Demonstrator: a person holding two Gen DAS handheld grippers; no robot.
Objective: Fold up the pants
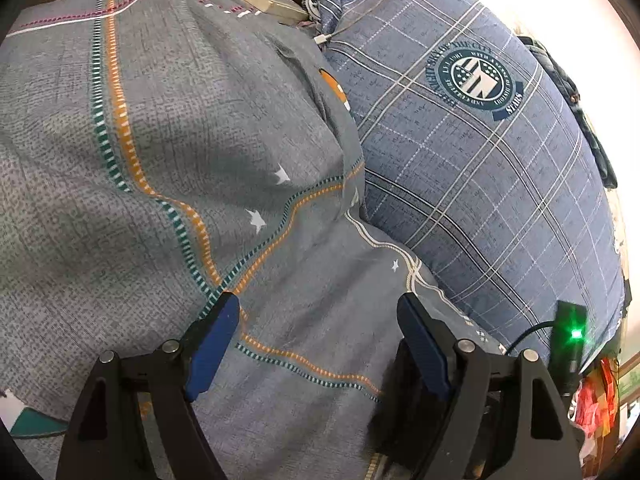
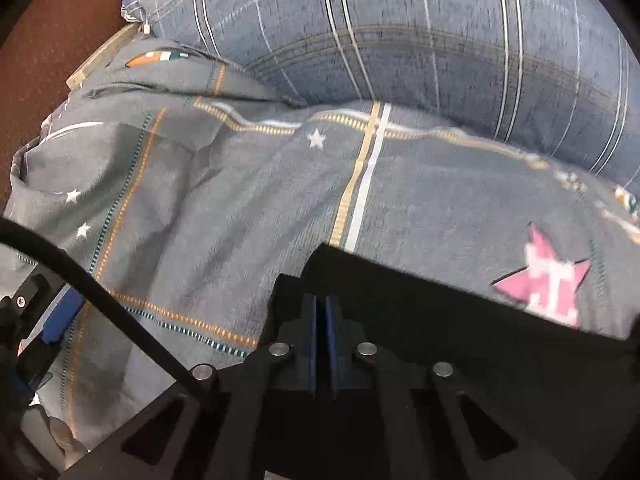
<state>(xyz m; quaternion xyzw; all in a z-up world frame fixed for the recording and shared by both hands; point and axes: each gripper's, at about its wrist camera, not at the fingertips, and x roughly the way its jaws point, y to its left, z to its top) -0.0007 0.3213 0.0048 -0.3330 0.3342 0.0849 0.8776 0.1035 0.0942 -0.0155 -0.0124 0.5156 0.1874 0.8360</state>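
Note:
Black pants [image 2: 440,304] lie across the bottom of the right wrist view on a grey bedspread [image 2: 224,208]. My right gripper [image 2: 321,312] is shut on the pants' edge, its blue pads pressed together over the dark cloth. My left gripper [image 1: 320,320] is open and empty above the grey bedspread [image 1: 168,152], blue pads wide apart. A dark bit of cloth [image 1: 404,408] sits under its right finger. The left gripper also shows at the left edge of the right wrist view [image 2: 52,320].
A blue plaid pillow [image 1: 480,152] with a round emblem lies to the right, also at the top of the right wrist view [image 2: 400,28]. A brown headboard [image 2: 60,32] is behind. Dark jeans [image 1: 576,104] lie beyond the pillow. A black cable [image 2: 104,292] crosses the left.

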